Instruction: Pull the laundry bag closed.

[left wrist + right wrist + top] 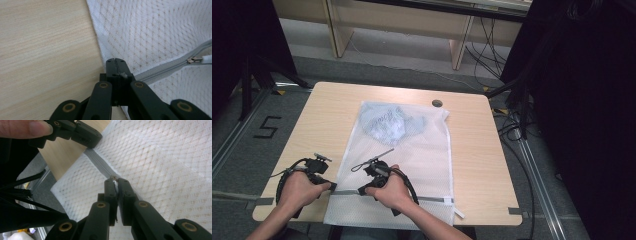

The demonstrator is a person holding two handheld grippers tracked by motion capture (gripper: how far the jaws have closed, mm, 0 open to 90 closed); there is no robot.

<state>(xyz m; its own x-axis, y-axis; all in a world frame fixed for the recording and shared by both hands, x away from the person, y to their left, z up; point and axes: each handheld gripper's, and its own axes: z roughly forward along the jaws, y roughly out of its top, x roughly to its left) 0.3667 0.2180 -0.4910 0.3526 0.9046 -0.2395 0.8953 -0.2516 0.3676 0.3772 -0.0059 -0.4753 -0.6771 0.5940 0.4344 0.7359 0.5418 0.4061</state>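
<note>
Jaws of the right gripper [116, 181] are clamped on the white pull tab [115, 185] of the zipper [100, 165], near the bag's left edge. Those of the left gripper [115, 61] look pressed together on that edge, beside the zipper's end, though the fabric between them is hard to see. Both hands [299, 190] [387, 192] rest low at the counter's [482, 165] near edge, forearms coming in from below. The mesh bag [422, 155] lies flat mid-counter, with bluish cloth [387, 122] at its far end.

A lab: black curtains [582, 100], floor cables [492, 50], taped floor number [266, 127].
</note>
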